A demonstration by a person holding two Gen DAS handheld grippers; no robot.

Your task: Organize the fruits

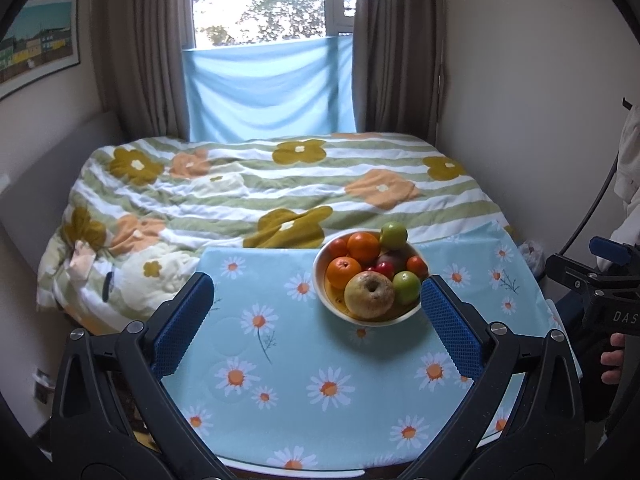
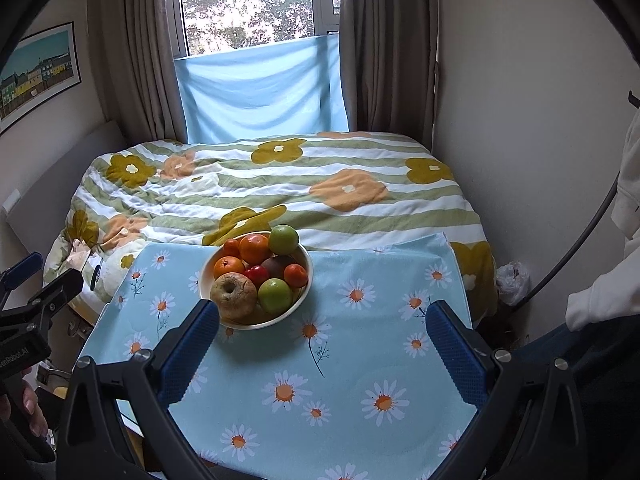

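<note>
The left gripper (image 1: pixel 316 292) hovers level over the table (image 1: pixel 280 360), fingers spread and empty. The fruit bowl (image 1: pixel 320 280) sits toward the far edge, bare cloth nearer. The right gripper (image 2: pixel 322 322) hovers likewise, fingers spread, holding nothing.

The left gripper (image 1: pixel 316 300) hovers on the near side of the fruit bowl (image 1: pixel 320 280), jaws spread wide and holding nothing. The right gripper (image 2: pixel 322 330) hangs on the same near side, just beside it, equally wide and holding nothing. A hand (image 1: pixel 612 360) grips the right gripper's handle; another hand (image 2: pixel 34 408) grips the left's.
</note>
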